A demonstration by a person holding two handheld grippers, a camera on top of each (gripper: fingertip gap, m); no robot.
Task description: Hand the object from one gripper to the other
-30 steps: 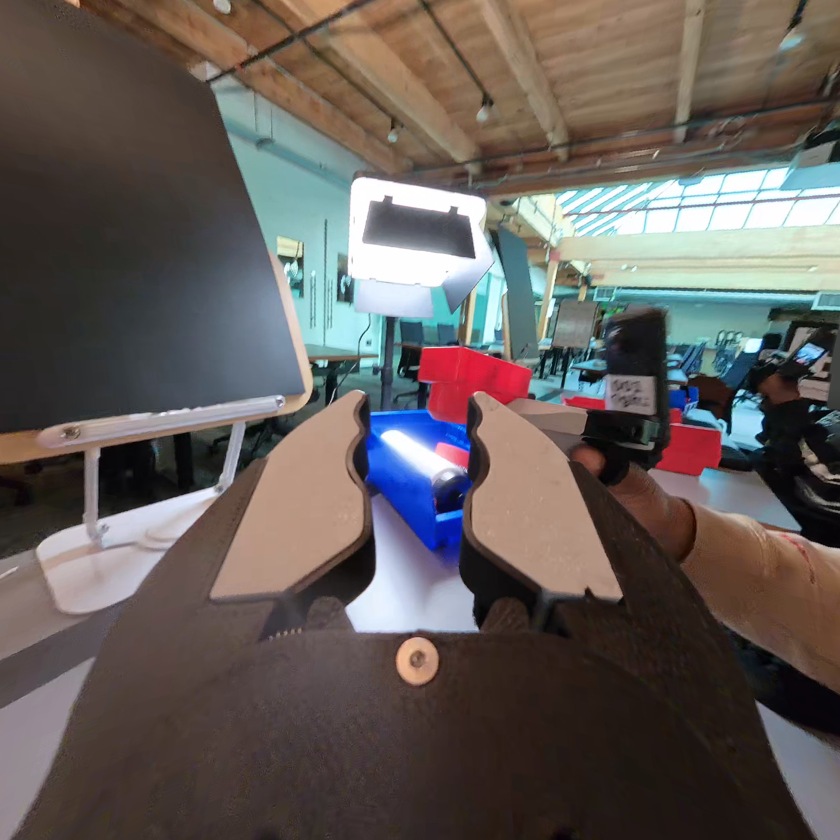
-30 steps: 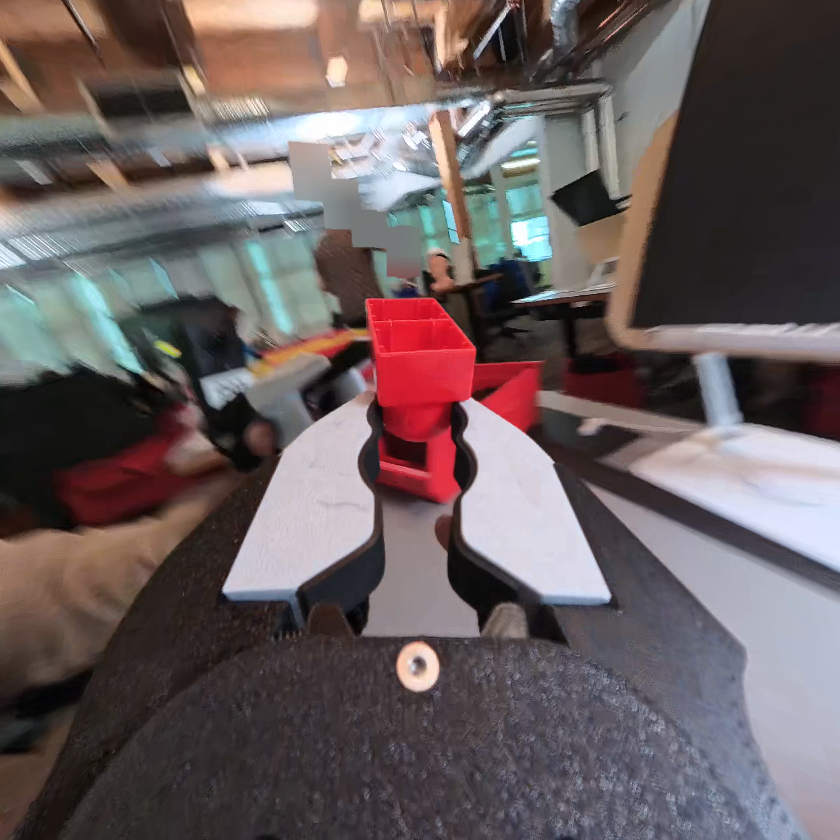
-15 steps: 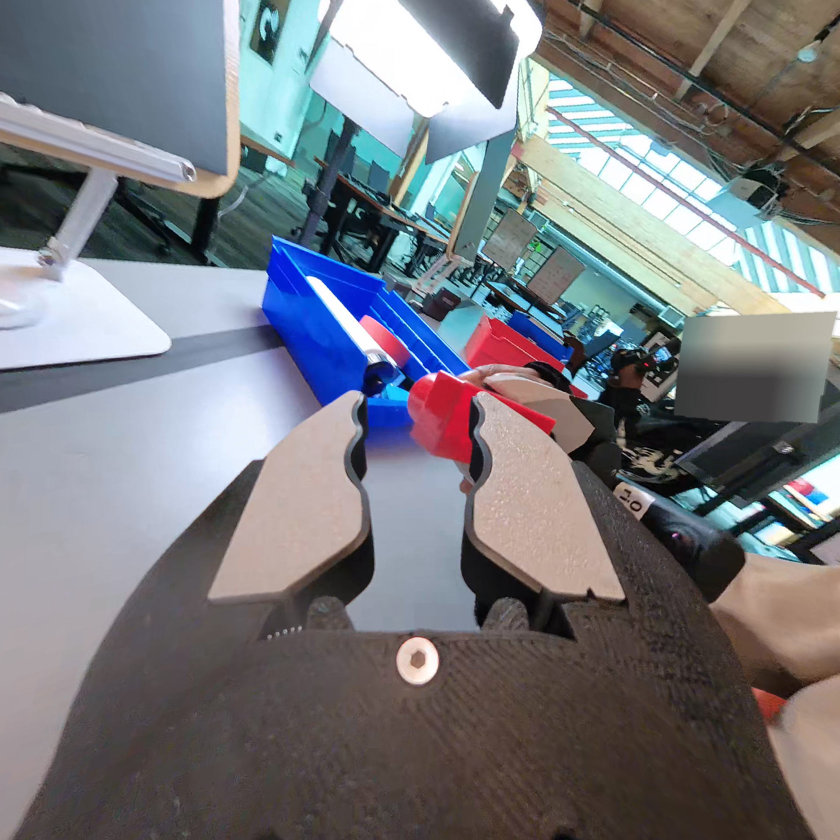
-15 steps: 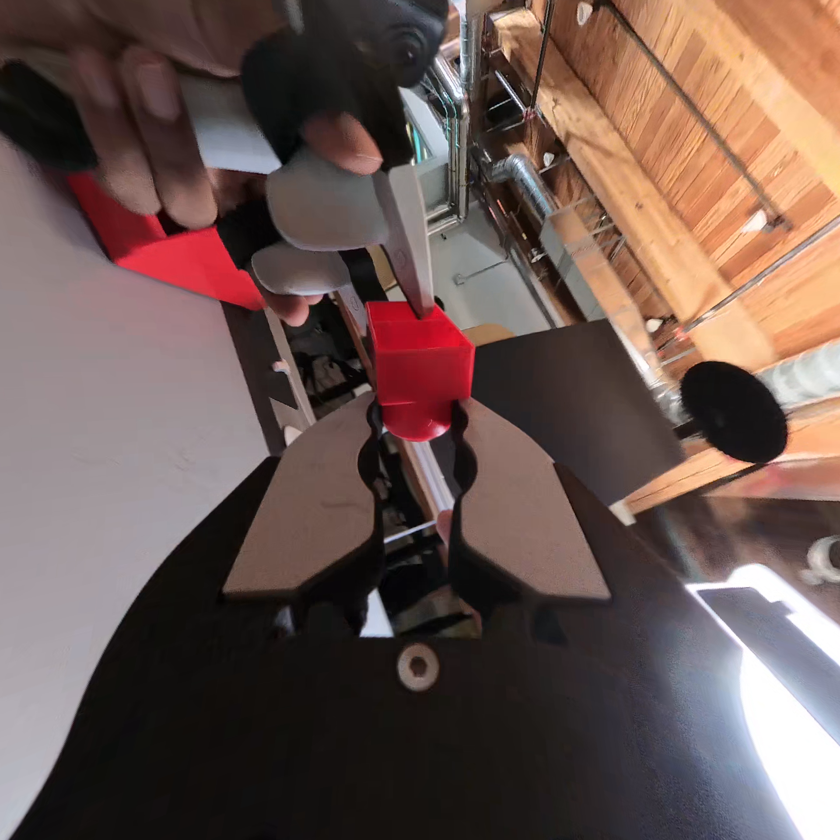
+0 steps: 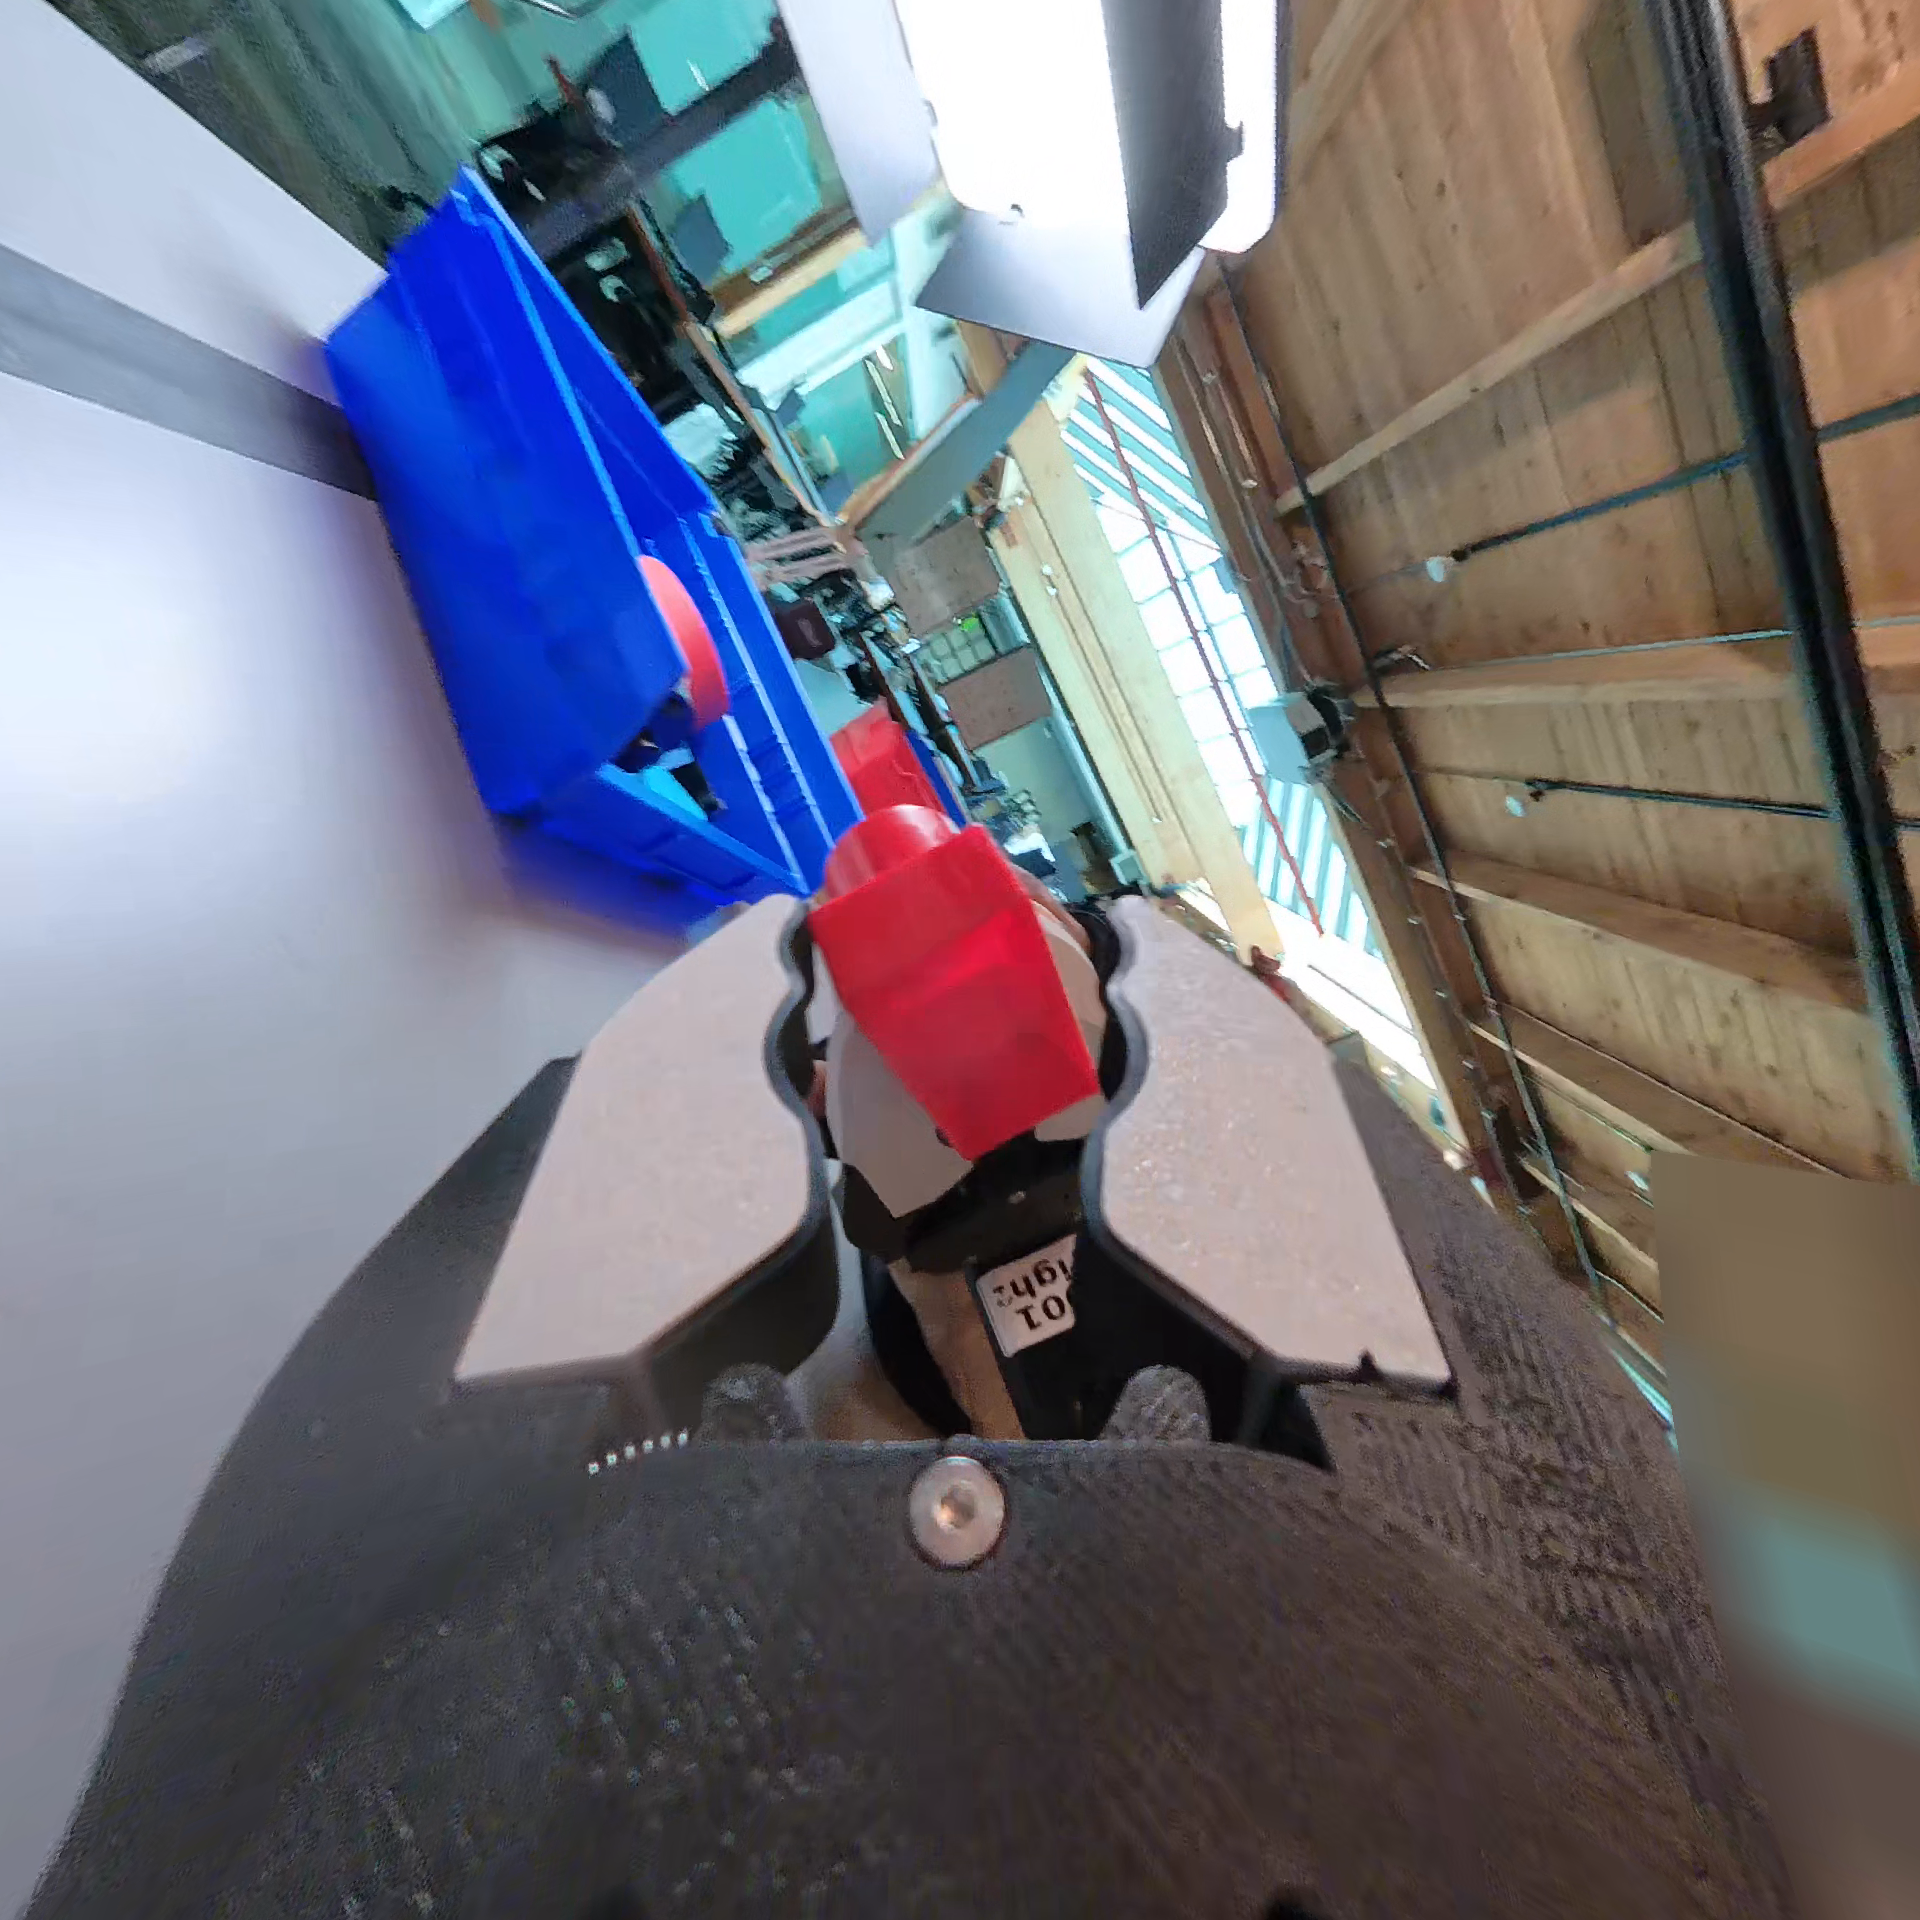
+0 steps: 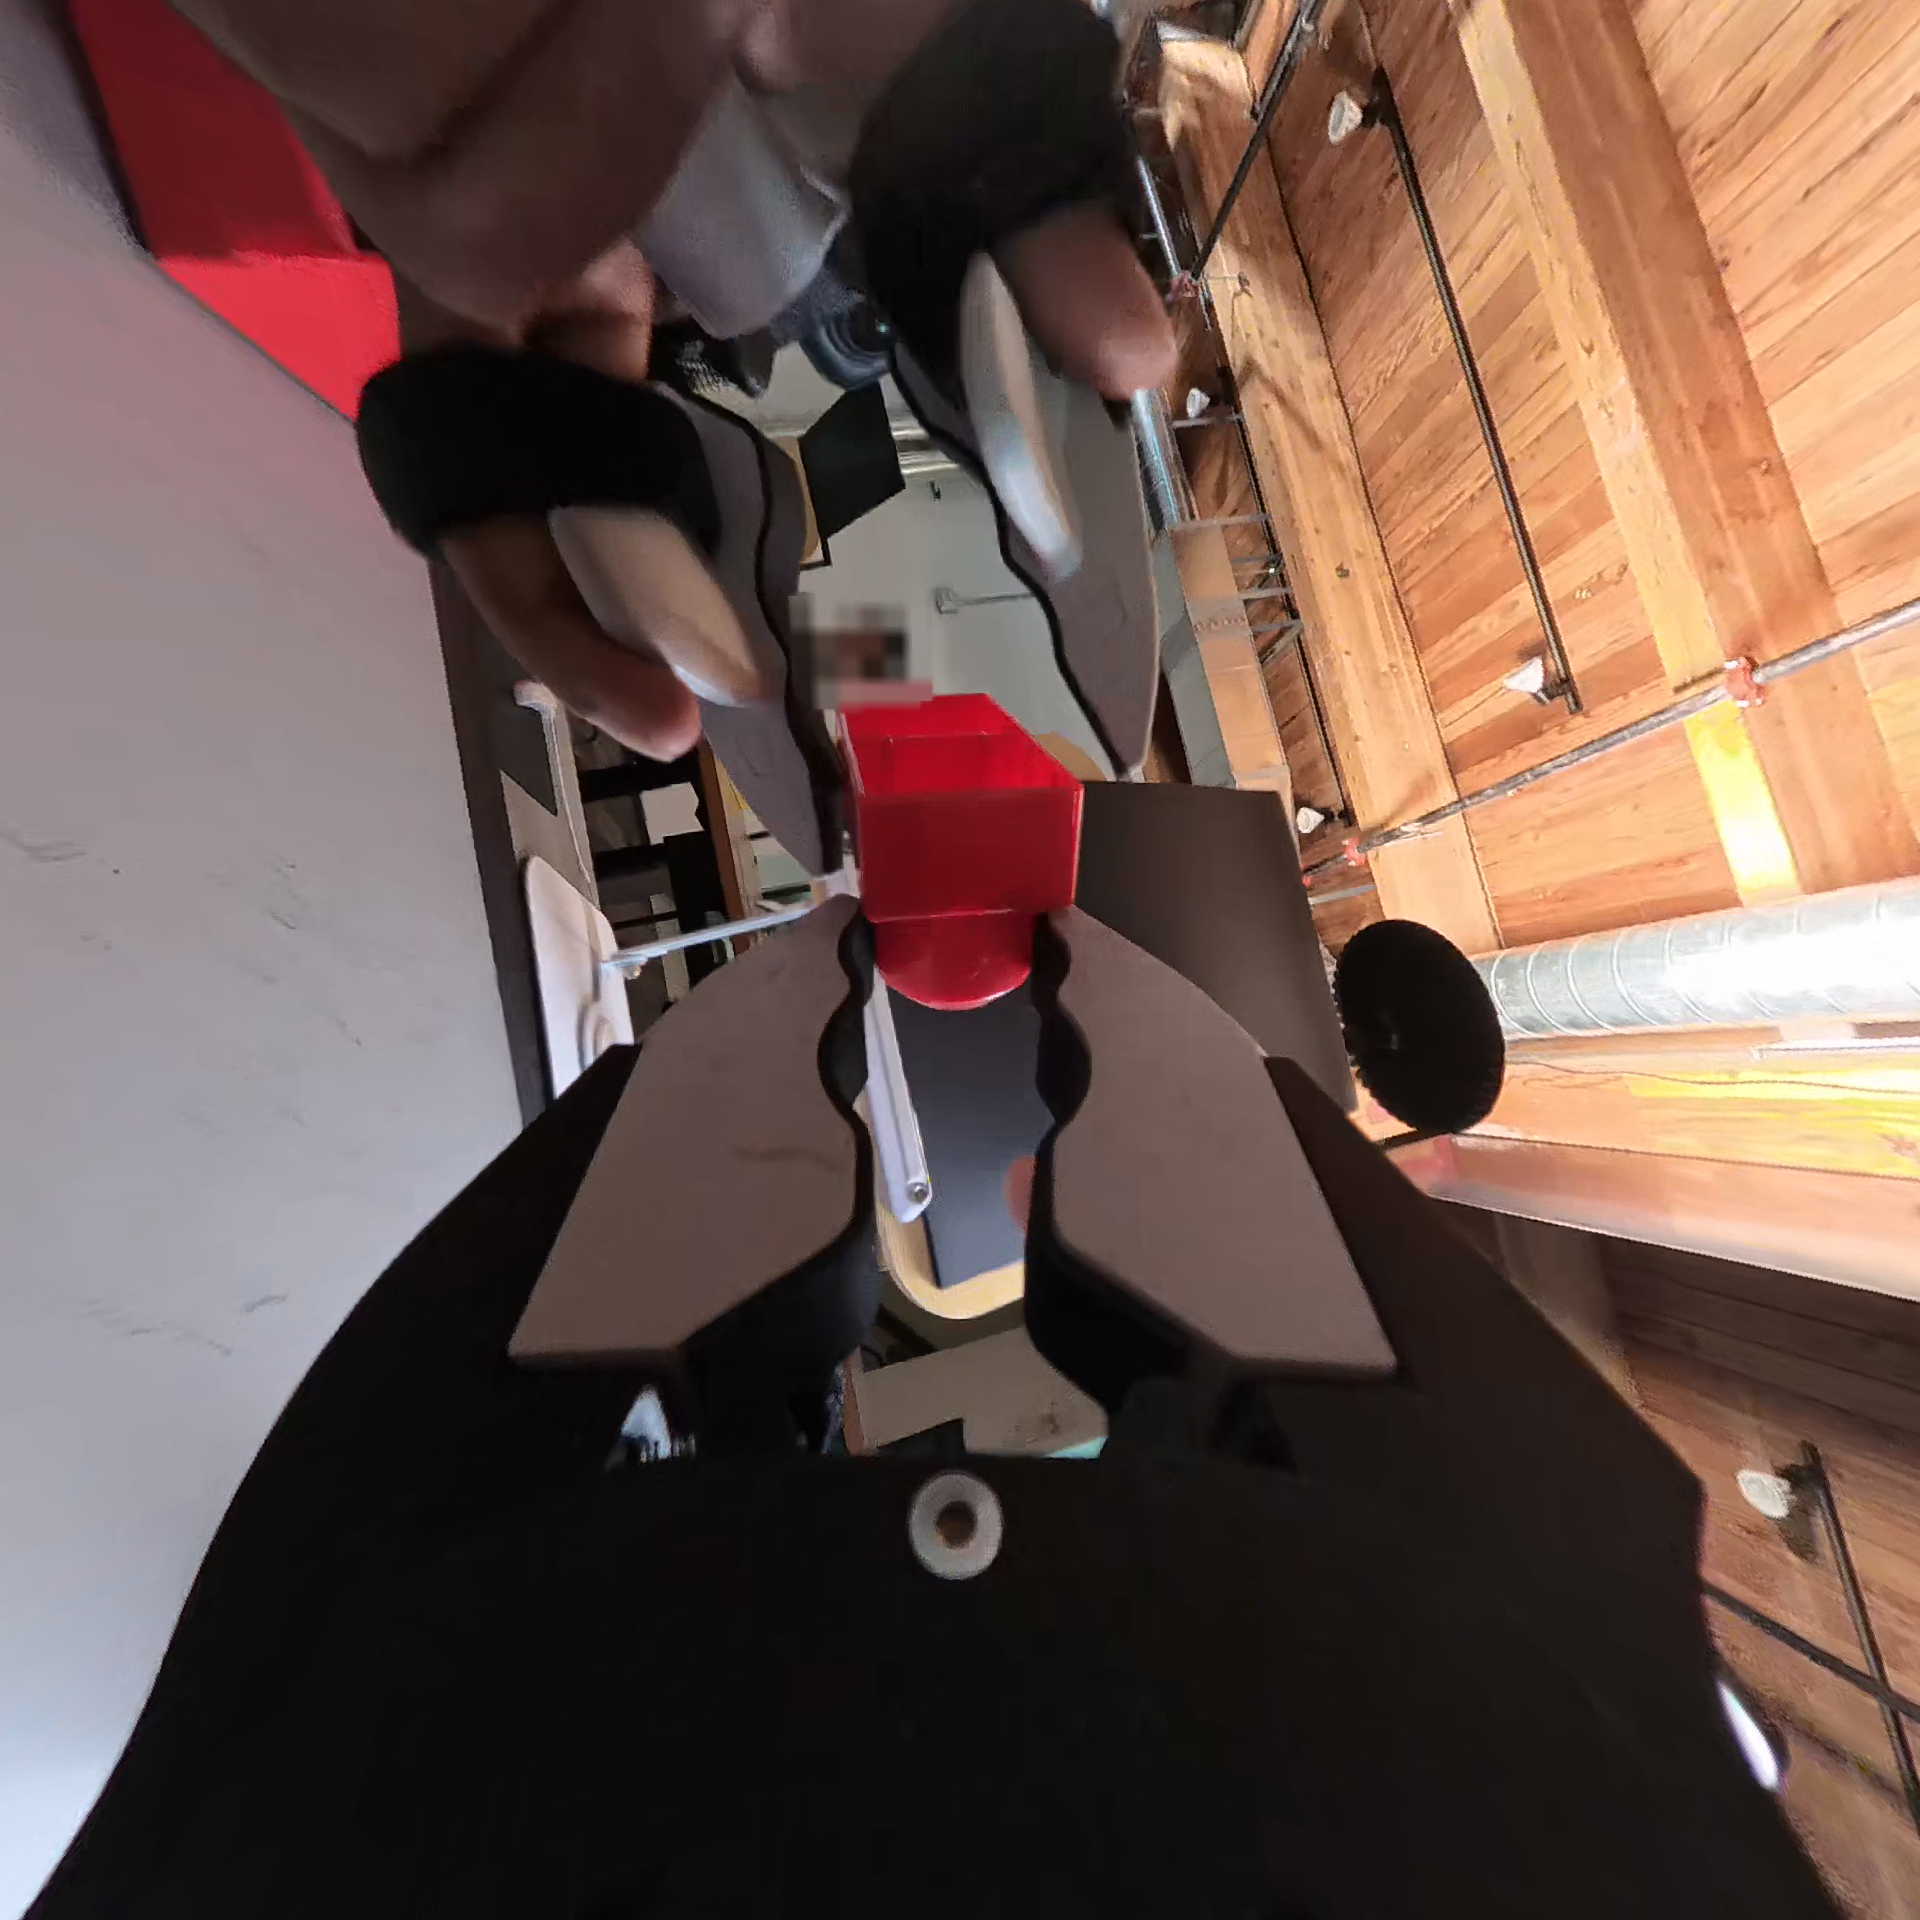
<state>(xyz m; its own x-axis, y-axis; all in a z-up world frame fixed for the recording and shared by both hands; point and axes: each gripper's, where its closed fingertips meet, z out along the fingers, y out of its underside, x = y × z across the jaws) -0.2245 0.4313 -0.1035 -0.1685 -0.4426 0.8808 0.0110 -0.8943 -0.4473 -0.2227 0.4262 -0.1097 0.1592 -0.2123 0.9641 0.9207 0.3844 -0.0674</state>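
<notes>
Between the tips of the right gripper, close to its camera, sits the rounded end of the red object; both fingers press against that rounded end, so the jaws stand narrowly apart and clamped on it, with the square open-topped part of the piece jutting past the tips; just beyond, the left gripper comes in from above with its jaws wide apart, one finger touching or nearly touching the square part's side and the other standing clear of it; a person's hand holds that gripper behind. In the left wrist view the same red object lies in the gap between the left gripper's spread fingers, with space showing on either side, and the pale fingers of the right gripper show under it; whether the left fingers have any hold on it cannot be told; farther out, a blue bin rests on the white table toward its far edge, with a red round thing inside; a red bin lies past it; a bright light panel stands farthest off.
</notes>
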